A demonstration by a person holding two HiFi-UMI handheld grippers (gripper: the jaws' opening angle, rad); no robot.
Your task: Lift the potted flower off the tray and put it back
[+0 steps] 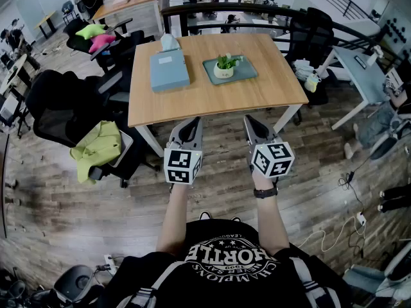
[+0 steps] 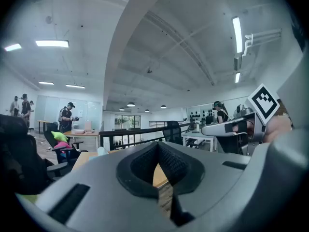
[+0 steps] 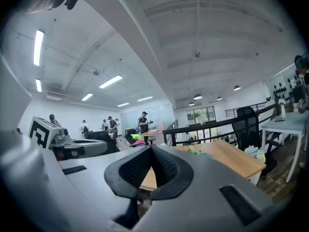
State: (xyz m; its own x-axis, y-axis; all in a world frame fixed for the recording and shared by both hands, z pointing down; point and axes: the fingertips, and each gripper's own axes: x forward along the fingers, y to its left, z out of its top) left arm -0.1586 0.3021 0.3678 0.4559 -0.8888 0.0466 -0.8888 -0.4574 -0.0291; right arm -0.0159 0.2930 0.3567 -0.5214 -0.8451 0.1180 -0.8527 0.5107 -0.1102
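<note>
A small potted flower [image 1: 225, 66] with green leaves in a white pot stands on a teal tray [image 1: 246, 73] on the wooden table [image 1: 212, 98]. Both grippers hang in front of the table's near edge, well short of the tray. My left gripper [image 1: 191, 124] is shut and empty. A little to its right, my right gripper [image 1: 251, 119] is also shut with nothing in it. In the right gripper view the plant's leaves [image 3: 195, 150] show far off on the tabletop. The left gripper view shows only a strip of table [image 2: 159, 174] between the closed jaws.
A blue tissue box [image 1: 169, 67] lies on the table left of the tray. Black office chairs [image 1: 64, 108], one with a yellow-green cloth [image 1: 98, 147], stand at the left. A second desk [image 1: 363, 76] is at the right. Cables [image 1: 334, 233] lie on the wooden floor.
</note>
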